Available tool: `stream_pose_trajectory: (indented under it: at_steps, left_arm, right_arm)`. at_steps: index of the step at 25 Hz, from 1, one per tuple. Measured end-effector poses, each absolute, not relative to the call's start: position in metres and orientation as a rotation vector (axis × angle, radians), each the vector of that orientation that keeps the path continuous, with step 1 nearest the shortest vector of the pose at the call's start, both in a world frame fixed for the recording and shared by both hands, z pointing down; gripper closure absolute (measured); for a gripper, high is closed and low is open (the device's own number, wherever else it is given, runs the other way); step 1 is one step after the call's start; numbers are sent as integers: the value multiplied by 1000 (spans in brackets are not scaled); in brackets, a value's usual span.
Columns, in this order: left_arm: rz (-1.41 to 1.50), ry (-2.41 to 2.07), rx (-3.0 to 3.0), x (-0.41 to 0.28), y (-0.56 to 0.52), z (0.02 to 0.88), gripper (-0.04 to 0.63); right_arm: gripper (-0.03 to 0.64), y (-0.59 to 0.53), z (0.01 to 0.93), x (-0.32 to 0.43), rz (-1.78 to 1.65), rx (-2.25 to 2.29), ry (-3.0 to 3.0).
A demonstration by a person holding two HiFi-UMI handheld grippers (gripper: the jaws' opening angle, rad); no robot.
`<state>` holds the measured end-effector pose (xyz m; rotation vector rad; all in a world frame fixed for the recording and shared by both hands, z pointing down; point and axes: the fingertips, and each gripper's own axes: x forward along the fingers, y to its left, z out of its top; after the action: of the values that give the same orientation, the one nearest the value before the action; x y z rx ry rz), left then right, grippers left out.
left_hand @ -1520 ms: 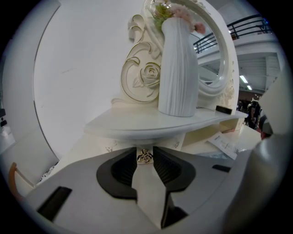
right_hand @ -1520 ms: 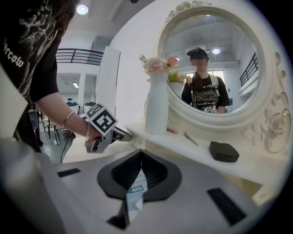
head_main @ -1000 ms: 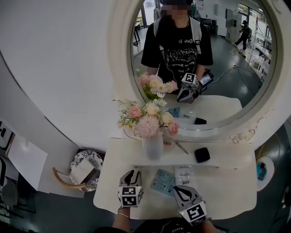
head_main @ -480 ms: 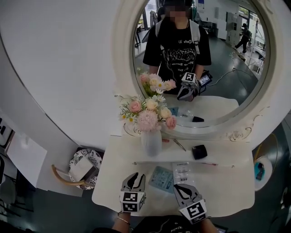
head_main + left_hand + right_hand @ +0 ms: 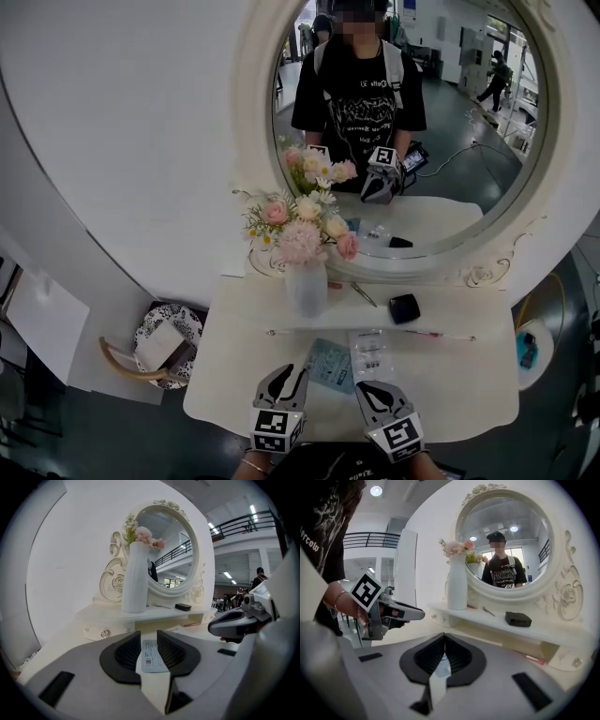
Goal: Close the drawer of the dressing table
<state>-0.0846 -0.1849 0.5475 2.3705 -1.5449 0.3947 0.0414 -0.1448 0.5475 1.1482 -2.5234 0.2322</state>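
Left claw [image 5: 286, 373]: open, empty, aimed at 12 o'clock, probably lining up a push.
Right claw [image 5: 362, 386]: closed, empty, just beside it.
Drawer [image 5: 518, 642]: seemingly the open slot under the shelf, 12 o'clock.
Desk [image 5: 469, 375]: white; 2 packets [image 5: 330, 364], vase [image 5: 307, 286], round mirror [image 5: 441, 169].
Room: grey floor [image 5: 94, 431], white wall [image 5: 122, 112].

White wall [image 5: 122, 141], dark grey floor [image 5: 84, 412].
Strip lights [image 5: 253, 509] shine on the ceiling above a black-railed balcony [image 5: 243, 524] in a big open hall.
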Motion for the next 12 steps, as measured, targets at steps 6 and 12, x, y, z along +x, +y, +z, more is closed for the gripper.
stream_pose_trajectory:
  at_steps: [6, 12]
  left_arm:
    - [426, -1442, 2382, -63, -155, 564, 491]
    - [413, -1343, 2407, -43, -134, 571, 538]
  right_arm:
    - [604, -136, 558, 40, 295, 1157, -2502]
    - [604, -123, 564, 40, 309, 1156, -2485]
